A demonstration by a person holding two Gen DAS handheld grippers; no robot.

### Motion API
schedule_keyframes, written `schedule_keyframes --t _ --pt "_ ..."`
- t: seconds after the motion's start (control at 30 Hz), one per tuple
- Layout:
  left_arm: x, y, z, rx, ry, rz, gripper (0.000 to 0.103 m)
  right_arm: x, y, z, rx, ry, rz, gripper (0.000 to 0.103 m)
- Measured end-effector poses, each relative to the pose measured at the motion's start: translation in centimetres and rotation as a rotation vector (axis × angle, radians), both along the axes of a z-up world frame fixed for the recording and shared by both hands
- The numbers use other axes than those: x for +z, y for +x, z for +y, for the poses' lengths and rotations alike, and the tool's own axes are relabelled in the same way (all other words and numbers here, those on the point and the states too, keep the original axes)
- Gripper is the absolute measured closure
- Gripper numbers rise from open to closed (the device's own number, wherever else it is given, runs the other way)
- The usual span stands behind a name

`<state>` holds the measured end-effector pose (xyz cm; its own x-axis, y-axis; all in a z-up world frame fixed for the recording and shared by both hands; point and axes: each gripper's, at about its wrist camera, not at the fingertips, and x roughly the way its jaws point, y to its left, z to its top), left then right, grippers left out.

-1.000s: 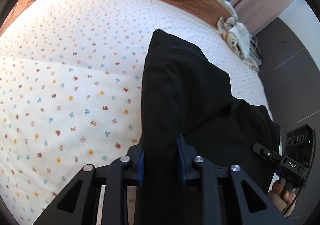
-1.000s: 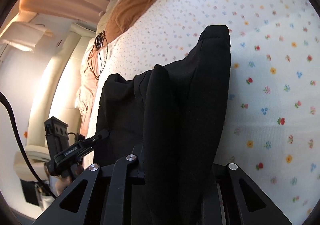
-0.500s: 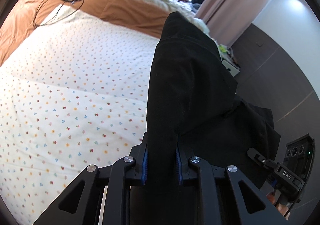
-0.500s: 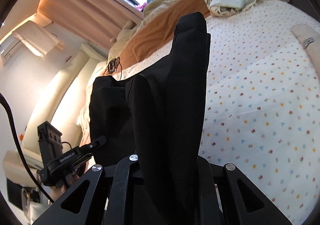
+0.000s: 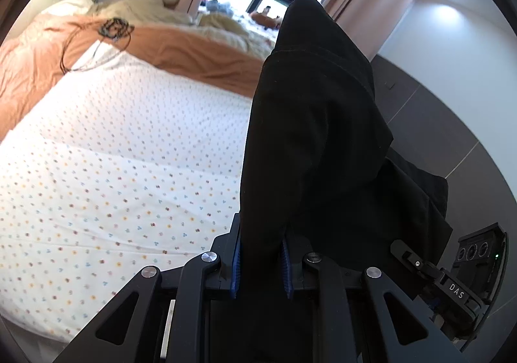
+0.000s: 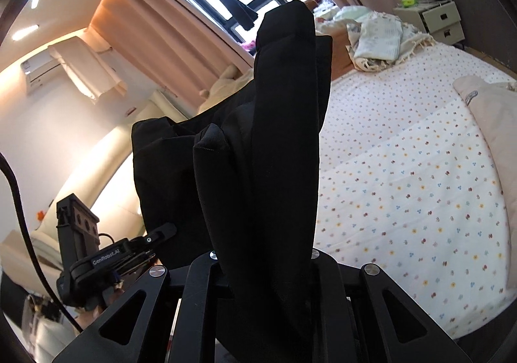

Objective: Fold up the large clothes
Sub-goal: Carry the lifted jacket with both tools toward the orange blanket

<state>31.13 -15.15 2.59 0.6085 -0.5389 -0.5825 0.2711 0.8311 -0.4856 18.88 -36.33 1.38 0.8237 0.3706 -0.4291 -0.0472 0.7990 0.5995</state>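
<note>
The garment (image 5: pixel 310 123) stands up between both tongs' fingers; the bed (image 5: pixel 129 153) lies beyond and below, curtains (image 6: pixel 168 49) behind it.

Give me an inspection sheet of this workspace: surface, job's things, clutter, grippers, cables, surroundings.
Surface: bed with flower-print sheet, orange blanket at the far end.
Job's things: black garment, bunched, held above the bed.
Clutter: folded laundry; beige cloth at the sheet's edge.
Grippers: left gripper and right gripper each shut on the garment.
Cables: tangled cable on the blanket.
Surroundings: curtains, window, drawer unit, air conditioner.
</note>
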Motion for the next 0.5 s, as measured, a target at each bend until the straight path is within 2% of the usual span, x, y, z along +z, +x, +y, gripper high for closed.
schedule_keyframes --t 0.23,0.5 --pt "5.1 -4.7 3.8 0.031 -0.002 -0.093 0.083 4.0 -4.0 3.9 0.004 -0.046 -0.091 0.086" --pt "8.5 -10.6 9.8 0.084 -0.026 -0.179 0.083 6.7 -7.2 9.3 0.085 -0.071 -0.178 0.087"
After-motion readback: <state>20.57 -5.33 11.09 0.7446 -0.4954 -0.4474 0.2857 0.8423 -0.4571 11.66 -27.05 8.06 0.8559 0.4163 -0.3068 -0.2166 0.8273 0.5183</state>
